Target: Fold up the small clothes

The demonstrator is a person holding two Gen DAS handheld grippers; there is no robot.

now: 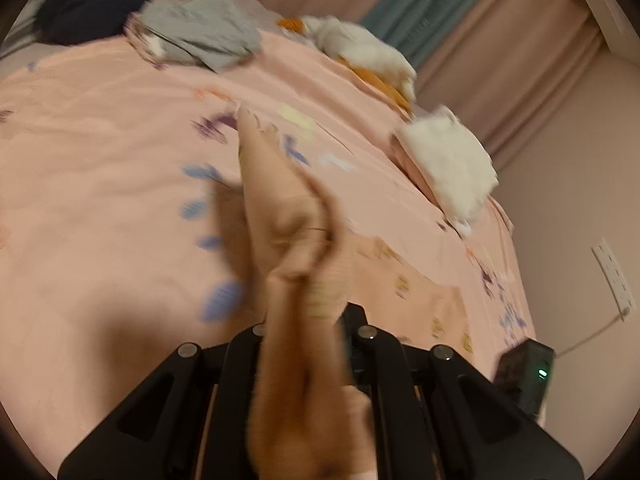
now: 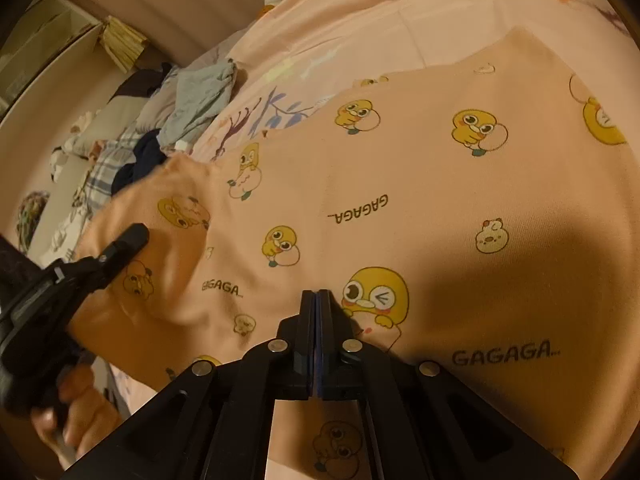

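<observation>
From your left wrist camera, your left gripper [image 1: 316, 320] is clamped on a bunched fold of the peach garment [image 1: 280, 216] — the cloth runs up and away from the fingers as a narrow ridge over the pink bedsheet [image 1: 100, 152].

From your right wrist camera, your right gripper [image 2: 316, 300] is pressed together, tips at the garment's printed cloth; whether they pinch it, I cannot tell. The garment lies flat ahead, its long axis left to right. Your left gripper holds its lifted left edge.

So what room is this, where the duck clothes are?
Most likely a bedroom. The duck garment lies on a bed with a pink flowered sheet, curtains hang behind it, and more clothes sit in piles on the bed.
</observation>
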